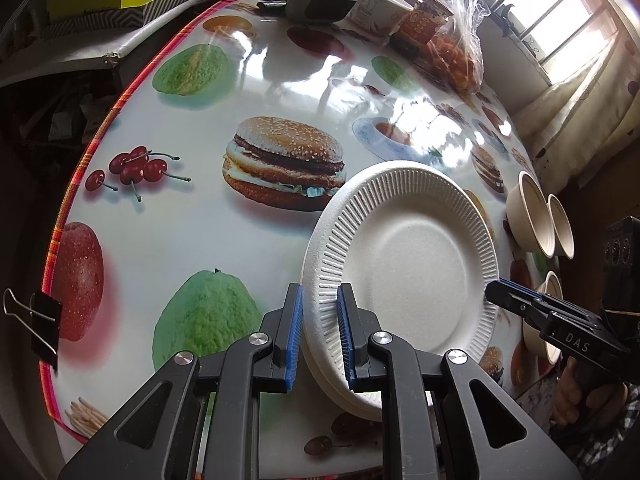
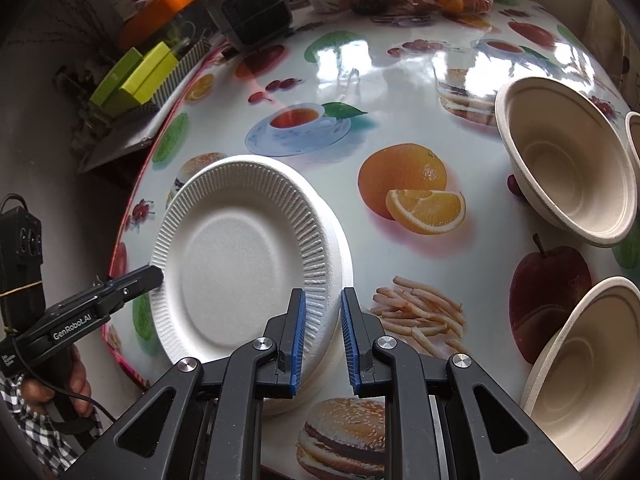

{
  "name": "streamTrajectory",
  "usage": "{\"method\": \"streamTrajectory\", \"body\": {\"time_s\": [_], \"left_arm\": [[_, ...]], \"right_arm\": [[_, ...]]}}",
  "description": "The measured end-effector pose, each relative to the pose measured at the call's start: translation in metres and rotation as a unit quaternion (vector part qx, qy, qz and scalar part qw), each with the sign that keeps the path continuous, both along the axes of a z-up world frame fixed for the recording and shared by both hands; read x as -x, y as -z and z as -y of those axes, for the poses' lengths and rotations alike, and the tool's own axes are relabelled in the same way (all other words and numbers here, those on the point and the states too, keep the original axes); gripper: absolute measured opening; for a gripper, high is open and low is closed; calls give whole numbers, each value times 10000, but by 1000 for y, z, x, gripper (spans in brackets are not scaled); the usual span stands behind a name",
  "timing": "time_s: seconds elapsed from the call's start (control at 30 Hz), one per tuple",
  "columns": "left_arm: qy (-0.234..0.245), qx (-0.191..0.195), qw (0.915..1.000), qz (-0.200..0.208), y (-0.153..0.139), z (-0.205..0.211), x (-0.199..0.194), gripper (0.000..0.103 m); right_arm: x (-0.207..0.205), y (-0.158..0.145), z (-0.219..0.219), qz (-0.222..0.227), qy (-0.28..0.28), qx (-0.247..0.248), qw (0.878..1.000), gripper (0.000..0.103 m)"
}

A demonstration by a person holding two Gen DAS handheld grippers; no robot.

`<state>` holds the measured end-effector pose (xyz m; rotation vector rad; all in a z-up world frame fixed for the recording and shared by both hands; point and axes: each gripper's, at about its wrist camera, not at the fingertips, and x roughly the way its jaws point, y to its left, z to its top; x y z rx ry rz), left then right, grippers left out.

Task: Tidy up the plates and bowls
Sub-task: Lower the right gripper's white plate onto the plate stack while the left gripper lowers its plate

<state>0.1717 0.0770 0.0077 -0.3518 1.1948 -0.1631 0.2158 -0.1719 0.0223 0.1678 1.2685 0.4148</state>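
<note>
Two grippers, left (image 1: 320, 336) and right (image 2: 323, 340), each clamp opposite fluted rims of a white paper-plate stack (image 1: 404, 268) just over the food-print tablecloth (image 1: 192, 216) (bowls (image 2: 568, 168) wait nearby), where uneven lowering could buckle the flimsy rims or fan the stack apart.

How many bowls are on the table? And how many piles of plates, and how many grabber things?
bowls: 3
pile of plates: 1
hand-held grippers: 2
Total: 6
</note>
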Motion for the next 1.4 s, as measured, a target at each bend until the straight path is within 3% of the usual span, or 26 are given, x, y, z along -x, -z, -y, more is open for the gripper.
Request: {"method": "streamTrajectory", "body": {"time_s": [0.73,1.07,1.23,1.33,1.4], "left_arm": [[-11,-2,9999,-126,7,1,-3,19],[0,-23,9999,-107,5,1,-2,20],[-6,11,10000,-80,4,-1,-1,29],[-13,47,10000,-21,2,-2,-1,30],[-49,75,10000,34,0,-4,0,37]], "right_arm": [[6,-1,-7,183,-172,248,9994,19],[7,-4,-7,254,-178,269,9992,25],[7,-4,-6,257,-148,276,9992,27],[7,-5,-4,282,-140,266,9992,34],[8,-6,-4,317,-110,254,9991,39]]}}
